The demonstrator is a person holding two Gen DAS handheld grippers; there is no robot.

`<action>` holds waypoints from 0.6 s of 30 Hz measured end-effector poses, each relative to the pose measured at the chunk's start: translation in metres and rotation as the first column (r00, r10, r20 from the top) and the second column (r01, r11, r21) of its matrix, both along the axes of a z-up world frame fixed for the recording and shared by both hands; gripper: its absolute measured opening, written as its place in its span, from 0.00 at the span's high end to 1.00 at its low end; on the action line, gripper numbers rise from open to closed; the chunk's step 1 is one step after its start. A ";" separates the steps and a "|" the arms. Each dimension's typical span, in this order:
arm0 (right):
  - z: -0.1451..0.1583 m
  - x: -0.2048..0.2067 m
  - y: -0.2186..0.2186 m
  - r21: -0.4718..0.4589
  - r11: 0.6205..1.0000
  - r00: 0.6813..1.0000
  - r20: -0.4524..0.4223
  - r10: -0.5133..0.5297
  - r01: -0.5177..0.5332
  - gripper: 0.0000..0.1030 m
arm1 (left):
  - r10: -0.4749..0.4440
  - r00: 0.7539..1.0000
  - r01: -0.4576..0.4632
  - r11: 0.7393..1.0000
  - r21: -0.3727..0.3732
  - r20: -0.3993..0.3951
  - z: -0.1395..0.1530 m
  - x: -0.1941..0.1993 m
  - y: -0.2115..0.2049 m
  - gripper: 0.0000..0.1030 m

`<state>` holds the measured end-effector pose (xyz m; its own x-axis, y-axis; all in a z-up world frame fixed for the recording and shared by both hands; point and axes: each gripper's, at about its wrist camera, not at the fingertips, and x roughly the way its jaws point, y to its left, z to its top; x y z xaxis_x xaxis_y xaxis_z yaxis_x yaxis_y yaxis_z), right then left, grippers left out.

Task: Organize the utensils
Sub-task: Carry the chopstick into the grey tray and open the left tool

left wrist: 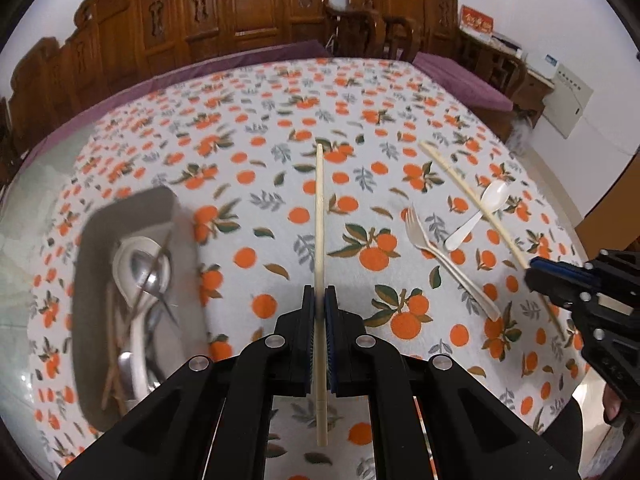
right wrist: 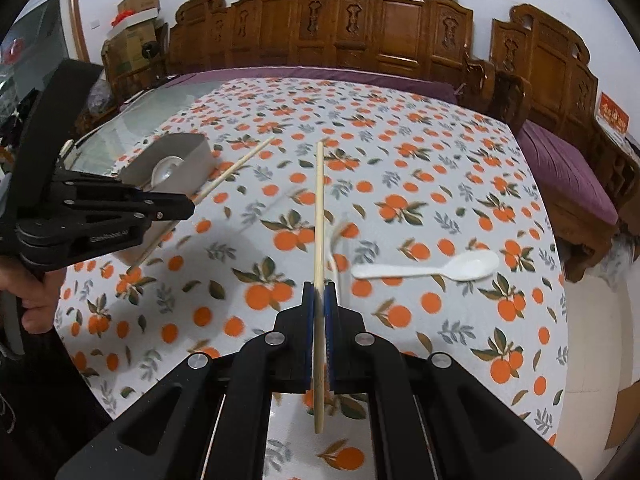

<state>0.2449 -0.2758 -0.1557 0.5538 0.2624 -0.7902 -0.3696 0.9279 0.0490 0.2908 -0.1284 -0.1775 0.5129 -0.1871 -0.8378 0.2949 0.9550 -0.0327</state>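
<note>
Two pale chopsticks (left wrist: 319, 216) (right wrist: 319, 216) clamped; fork (left wrist: 440, 258), spoon (right wrist: 440, 267) lying flat.

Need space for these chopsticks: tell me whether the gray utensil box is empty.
Not empty. The left wrist view shows the gray box already holding a white spoon, metal spoons and brown sticks.

Tablecloth (left wrist: 280, 128): white w/ orange fruit, green-brown leaves, grey sprigs. Purple cloth (left wrist: 468, 80) under it at the far edge. Both grippers black w/ blue pads: left gripper (left wrist: 319, 300), right gripper (right wrist: 319, 296). Each chopstick pale cream: left chopstick (left wrist: 319, 216), right chopstick (right wrist: 319, 208). Plastic spoon (right wrist: 452, 266) and fork (left wrist: 436, 254) white. Utensil tray (left wrist: 96, 240) grey, silver metal spoons (left wrist: 148, 276) inside. Carved chairs (right wrist: 360, 32) reddish-brown wood.
</note>
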 end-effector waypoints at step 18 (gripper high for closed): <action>0.029 0.009 0.085 0.004 0.996 0.995 0.037 0.089 -0.090 0.94 | 0.041 0.995 -0.041 0.999 0.007 0.088 0.042 -0.010 0.087 0.96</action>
<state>0.2542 -0.1913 -0.1269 0.5568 0.3165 -0.7680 -0.4529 0.8907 0.0388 0.2811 -0.0417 -0.1355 0.5915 -0.1570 -0.7909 0.2569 0.9664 0.0003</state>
